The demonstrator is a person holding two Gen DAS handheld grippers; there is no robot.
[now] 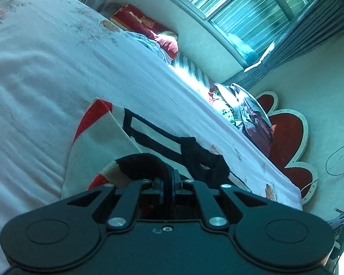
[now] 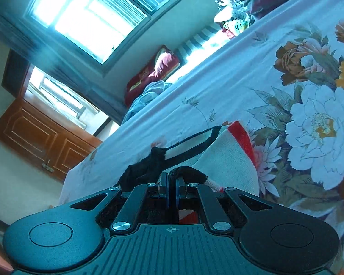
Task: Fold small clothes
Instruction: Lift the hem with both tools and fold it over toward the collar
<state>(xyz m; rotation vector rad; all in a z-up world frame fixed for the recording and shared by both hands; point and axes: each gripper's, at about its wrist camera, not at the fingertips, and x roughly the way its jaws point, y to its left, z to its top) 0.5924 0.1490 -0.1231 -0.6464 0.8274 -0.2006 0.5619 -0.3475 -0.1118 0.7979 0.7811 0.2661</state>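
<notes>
Knitwear is hanging from both of my tools: a small sweater (image 1: 98, 142) of soft ribbed knit, cream with red bands and a black outlined block pattern, its black ribbed trim (image 1: 146, 165) curling thick and rounded at the edge. I am pinching that trim in my left tool (image 1: 173, 183), whose blue-padded jaws are pressed fully together on the fabric. My right tool (image 2: 172, 190) is closed the same way, jaws nearly touching, gripping the black edge of the same garment where it bunches into a dark crumpled fold (image 2: 146, 169). The rest of the sweater is draping away from the tools onto the bed (image 1: 45, 68), which is lying under a thin, smooth, lightly creased sheet, pale on one side and printed with large peony-like flowers (image 2: 318, 123) on the other. At the far edge of the bed a dark red cushion (image 1: 144, 23) and a glossy crumpled pile of mixed cloth (image 1: 247, 112) are resting. Beyond them a scalloped red headboard (image 1: 289, 133) with a white border is standing against the wall, beside pleated grey curtains (image 1: 309, 23) and a bright window (image 2: 84, 11). A panelled wooden door (image 2: 41, 139) is showing in the right view.
</notes>
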